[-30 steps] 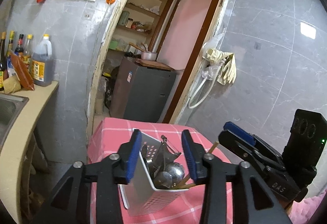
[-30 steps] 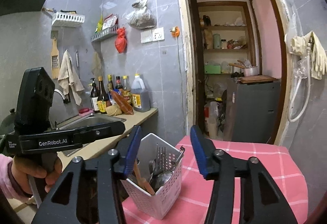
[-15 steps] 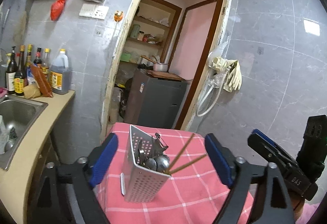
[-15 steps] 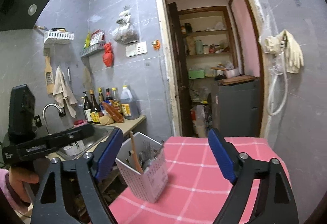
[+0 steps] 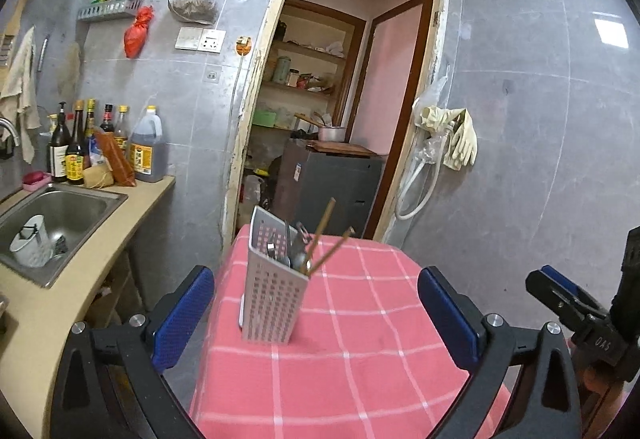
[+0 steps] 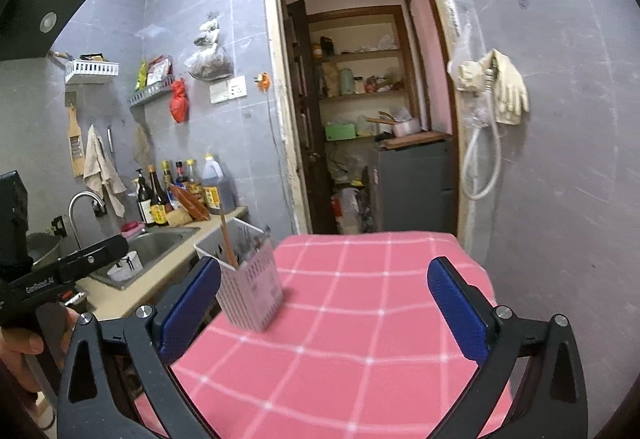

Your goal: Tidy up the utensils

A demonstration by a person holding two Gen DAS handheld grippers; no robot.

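A white perforated utensil caddy (image 5: 272, 299) stands upright on the table with the pink checked cloth (image 5: 360, 359), near its left edge. Two wooden chopsticks (image 5: 320, 239) and metal spoons (image 5: 294, 255) stick out of it. My left gripper (image 5: 316, 303) is drawn back from the caddy, its jaws opening wide, and the blue pads touch nothing. In the right wrist view the caddy (image 6: 252, 291) sits ahead and to the left on the table (image 6: 360, 319). My right gripper (image 6: 324, 279) is also opening, with nothing held.
A beige counter with a steel sink (image 5: 60, 215) runs along the left, with a white cup (image 5: 30, 243) in the sink and sauce bottles (image 5: 100, 147) behind it. A doorway with a dark cabinet (image 5: 328, 183) lies beyond the table. Gloves and a hose (image 5: 452, 135) hang on the right wall.
Both grippers pulled back from the caddy and their jaws spread wide. The caddy, earlier between the pads, now stands free on the cloth.
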